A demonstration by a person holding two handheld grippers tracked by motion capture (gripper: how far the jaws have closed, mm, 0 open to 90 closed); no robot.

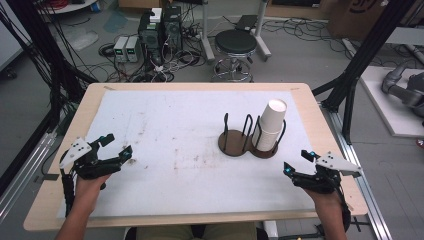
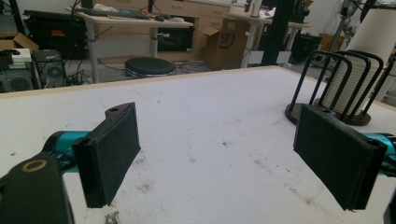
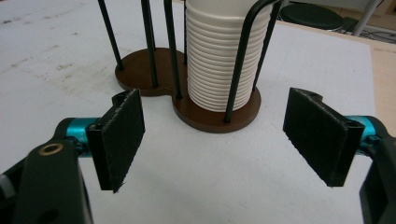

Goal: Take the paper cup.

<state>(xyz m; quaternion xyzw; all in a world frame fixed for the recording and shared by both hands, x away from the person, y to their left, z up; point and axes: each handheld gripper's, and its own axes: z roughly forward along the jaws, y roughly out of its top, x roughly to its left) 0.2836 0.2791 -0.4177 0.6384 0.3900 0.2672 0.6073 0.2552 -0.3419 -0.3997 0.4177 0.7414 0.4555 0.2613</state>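
Nothing has been taken up yet: the stack of paper cups (image 1: pixel 270 125) stands whole in the right-hand ring of the wooden cup holder (image 1: pixel 235 143), and the holder's left-hand ring is bare. Judging by where the tools point, the work ahead is to reach the stack, take hold of a cup and lift it out between the wire hoops; all of that is left to do.

The cup holder sits right of centre on the white table mat (image 1: pixel 165 150), and everything else is best placed from it. The right gripper (image 1: pixel 300 162) hovers near the holder, on the person's side of it and a little to the right, well short of touching. In the right gripper view the stack of paper cups (image 3: pixel 215 60) rises straight ahead, beyond the tips and between the two black pads (image 3: pixel 122 135), so the approach line looks roughly set. Its jaws stand wide apart with nothing between them.

The left gripper (image 1: pixel 117 147) rests well apart from the holder, far over on the mat's left side (its camera catches the holder off to the right edge). Its jaws too are spread wide and hold nothing, only stained mat showing between the pads (image 2: pixel 109 149).
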